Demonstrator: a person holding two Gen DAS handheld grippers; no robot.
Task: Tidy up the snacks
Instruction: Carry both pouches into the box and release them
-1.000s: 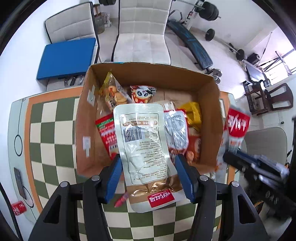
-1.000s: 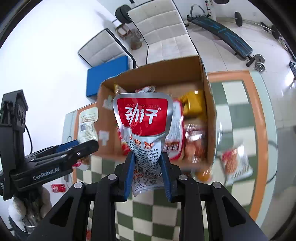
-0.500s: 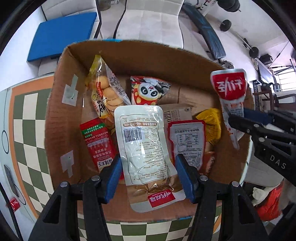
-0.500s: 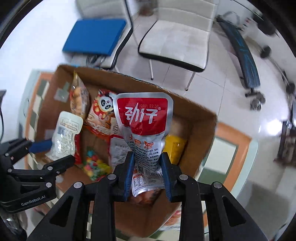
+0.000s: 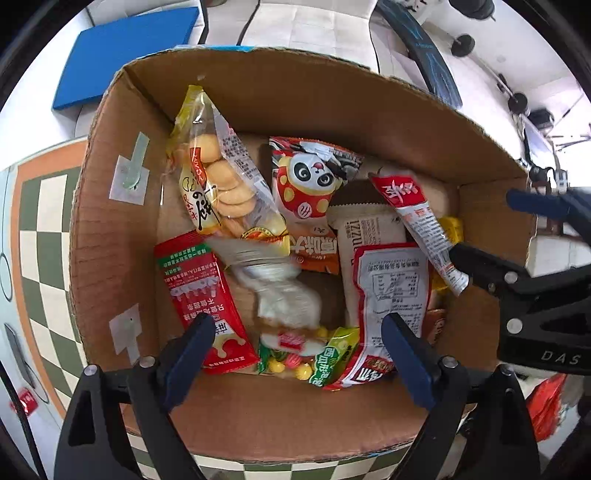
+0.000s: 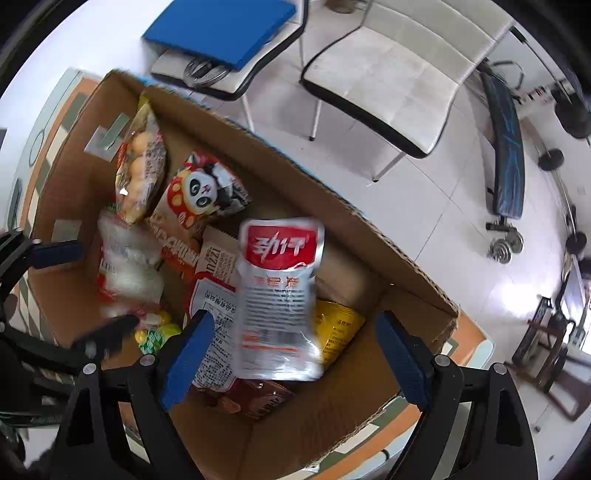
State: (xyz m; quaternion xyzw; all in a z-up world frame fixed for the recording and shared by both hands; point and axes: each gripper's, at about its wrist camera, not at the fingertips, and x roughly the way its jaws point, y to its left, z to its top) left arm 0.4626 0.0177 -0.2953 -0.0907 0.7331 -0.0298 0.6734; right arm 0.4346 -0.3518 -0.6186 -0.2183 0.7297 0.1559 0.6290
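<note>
An open cardboard box point(image 5: 110, 206) holds several snack packets, among them a panda bag point(image 5: 314, 177) and a biscuit bag point(image 5: 218, 177). My left gripper point(image 5: 295, 354) points down into the box with its jaws opening. The white pouch point(image 5: 284, 295) it let go is blurred below it, dropping onto the pile, and no pad touches it. My right gripper point(image 6: 293, 350) hangs over the box's right end, jaws opening too. The red-and-silver pouch point(image 6: 280, 291) is loose between its spread fingers, falling free. In the left wrist view that pouch point(image 5: 417, 218) tilts beside the right gripper point(image 5: 484, 225).
The box stands on a green-and-cream checkered table point(image 5: 40, 221) with an orange border. Beyond the table are two white chairs point(image 6: 388, 74), one with a blue cushion point(image 6: 229, 26), and a weight bench point(image 6: 506, 147) on the tiled floor.
Both grippers came down over the box and spread their jaws. The white pouch left the left gripper and the red-and-silver pouch left the right; both are dropping into the box.
</note>
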